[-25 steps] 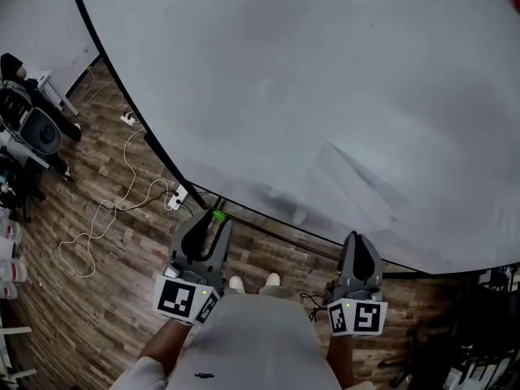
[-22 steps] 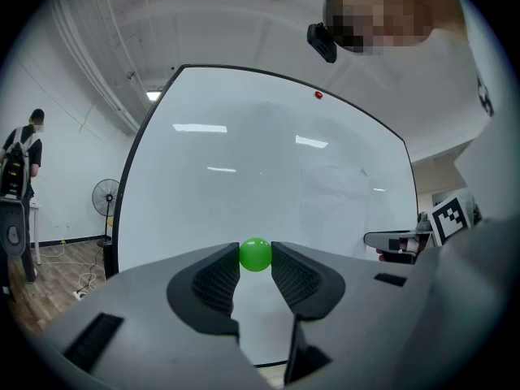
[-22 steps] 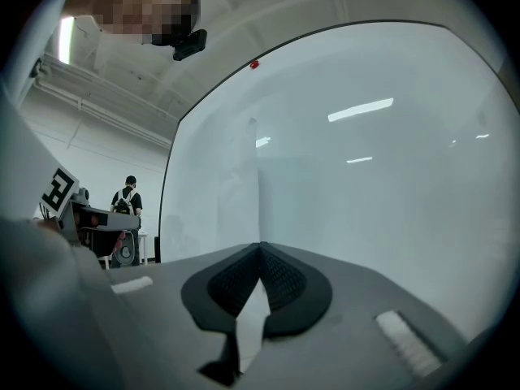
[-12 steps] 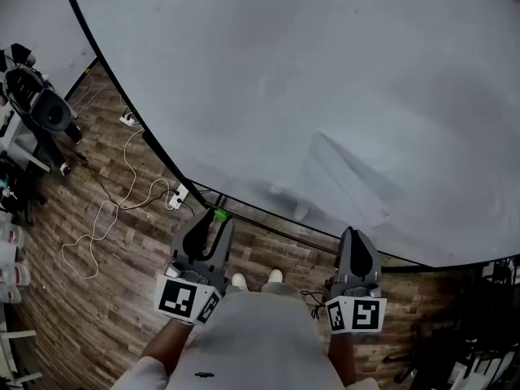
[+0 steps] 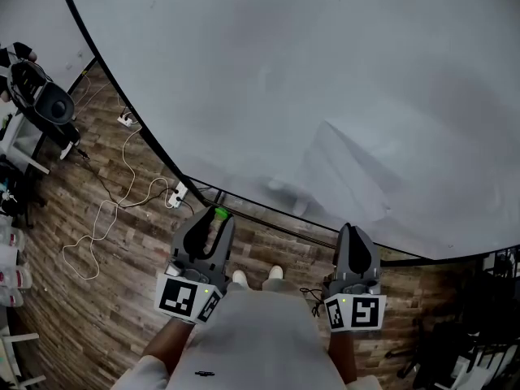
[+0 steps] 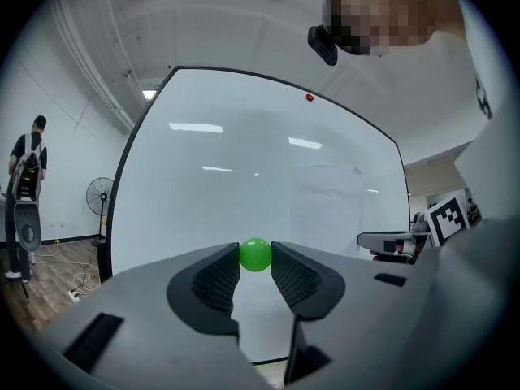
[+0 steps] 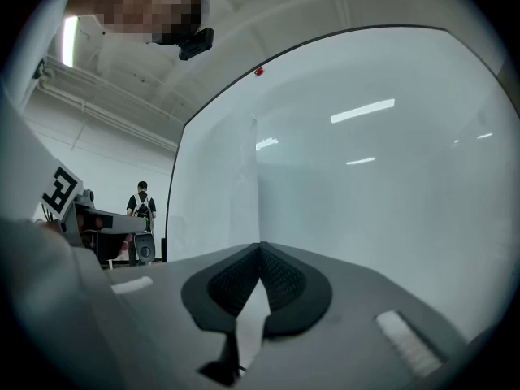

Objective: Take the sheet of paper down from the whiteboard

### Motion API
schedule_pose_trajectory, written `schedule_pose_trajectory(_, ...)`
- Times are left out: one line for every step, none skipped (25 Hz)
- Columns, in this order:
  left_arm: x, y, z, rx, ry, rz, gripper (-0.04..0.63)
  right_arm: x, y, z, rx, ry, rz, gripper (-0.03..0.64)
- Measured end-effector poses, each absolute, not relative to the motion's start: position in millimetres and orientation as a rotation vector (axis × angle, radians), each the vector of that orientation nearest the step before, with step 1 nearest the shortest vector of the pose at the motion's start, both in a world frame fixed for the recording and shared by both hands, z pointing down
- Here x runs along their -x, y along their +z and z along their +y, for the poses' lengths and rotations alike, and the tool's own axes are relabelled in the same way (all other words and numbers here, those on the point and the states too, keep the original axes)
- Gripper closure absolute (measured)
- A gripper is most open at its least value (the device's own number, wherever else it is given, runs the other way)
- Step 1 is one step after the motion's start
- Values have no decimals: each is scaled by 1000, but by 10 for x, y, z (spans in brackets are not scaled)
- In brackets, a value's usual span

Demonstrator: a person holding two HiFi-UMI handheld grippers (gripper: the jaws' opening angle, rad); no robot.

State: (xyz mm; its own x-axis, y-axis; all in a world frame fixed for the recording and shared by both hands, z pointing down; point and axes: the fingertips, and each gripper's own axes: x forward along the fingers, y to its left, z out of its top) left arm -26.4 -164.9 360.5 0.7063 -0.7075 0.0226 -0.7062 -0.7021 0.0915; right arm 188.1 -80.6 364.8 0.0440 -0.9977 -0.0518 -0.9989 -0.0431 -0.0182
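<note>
A white sheet of paper lies flat on the big whiteboard, low and right of its middle, and shows faintly in the left gripper view and the right gripper view. My left gripper points at the board's lower edge, apart from the board. It is shut on a small green ball held at the jaw tips. My right gripper is level, just below the sheet, with its jaws shut on nothing.
A red magnet sits high on the board. White cables and a power strip lie on the wooden floor at the left. A person and a fan stand far left. Dark equipment crowds the right.
The head view has shifted slightly. Both grippers stay where they were, and the green ball remains in the left one.
</note>
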Motion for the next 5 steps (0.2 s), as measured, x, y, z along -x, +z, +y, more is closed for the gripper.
schedule_pose_trajectory(253, 3604, -1640, -2815, -23, -1168, 471, -1889, 3647, -795, 2235, 39, 2139, 606)
schedule_pose_trajectory(244, 3603, -1633, -2815, -23, -1166, 472, -1895, 3646, -788, 2236, 40, 2139, 606)
schedule_pose_trajectory(237, 3604, -1630, -2815, -24, -1165, 472, -1900, 3643, -785, 2237, 42, 2139, 606)
schedule_pose_trajectory(231, 3605, -1628, -2816, -25, -1164, 472, -1903, 3638, -785, 2237, 45, 2139, 606)
schedule_pose_trajectory(226, 3606, -1628, -2816, -26, -1163, 472, -1906, 3634, -785, 2237, 48, 2139, 606)
